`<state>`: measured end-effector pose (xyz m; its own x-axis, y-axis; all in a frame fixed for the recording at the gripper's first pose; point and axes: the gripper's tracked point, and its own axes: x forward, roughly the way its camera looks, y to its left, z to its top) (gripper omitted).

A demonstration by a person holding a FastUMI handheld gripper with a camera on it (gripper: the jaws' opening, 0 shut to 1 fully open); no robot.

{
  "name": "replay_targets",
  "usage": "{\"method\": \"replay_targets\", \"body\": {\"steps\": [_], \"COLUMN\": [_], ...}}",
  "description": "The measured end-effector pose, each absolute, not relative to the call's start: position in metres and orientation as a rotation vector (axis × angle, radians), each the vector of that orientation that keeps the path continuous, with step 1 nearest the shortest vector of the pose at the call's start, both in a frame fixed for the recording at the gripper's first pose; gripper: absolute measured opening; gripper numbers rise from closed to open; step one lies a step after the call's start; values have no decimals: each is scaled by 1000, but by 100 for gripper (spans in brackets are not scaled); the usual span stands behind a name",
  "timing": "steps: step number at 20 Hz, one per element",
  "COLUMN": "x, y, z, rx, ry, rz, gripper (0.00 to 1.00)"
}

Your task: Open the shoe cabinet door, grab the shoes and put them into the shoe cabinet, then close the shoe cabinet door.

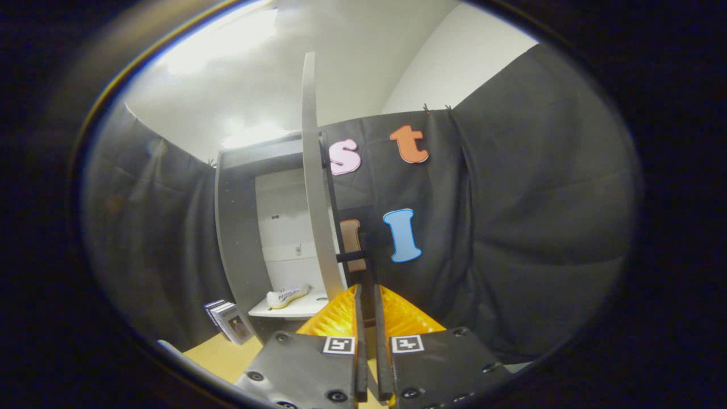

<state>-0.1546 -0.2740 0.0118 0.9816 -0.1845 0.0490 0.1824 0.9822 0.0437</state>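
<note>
The grey shoe cabinet (238, 238) stands open ahead and to the left of the fingers. Its door (317, 199) is swung out towards me and shows edge-on. A dark bar handle (352, 257) runs down the door's right side and passes between my fingers. My gripper (366, 292) is shut on that handle, with both fingers pressed close around the bar. A white shoe (287, 296) lies on its side on the pale shelf (301, 311) inside the cabinet, left of the door.
A small stack of booklets (230, 321) leans against the cabinet's left foot on the wooden floor (218, 355). Black cloth walls close the booth to the left, behind the door and to the right.
</note>
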Motion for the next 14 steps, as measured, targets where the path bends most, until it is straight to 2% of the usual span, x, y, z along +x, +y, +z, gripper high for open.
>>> {"method": "replay_targets", "body": {"steps": [6,14], "x": [-164,-167], "y": [-249,-168], "z": [23,10], "rx": [31,27], "ry": [-83,-86], "rz": [-129,55], "gripper": [9,9]}}
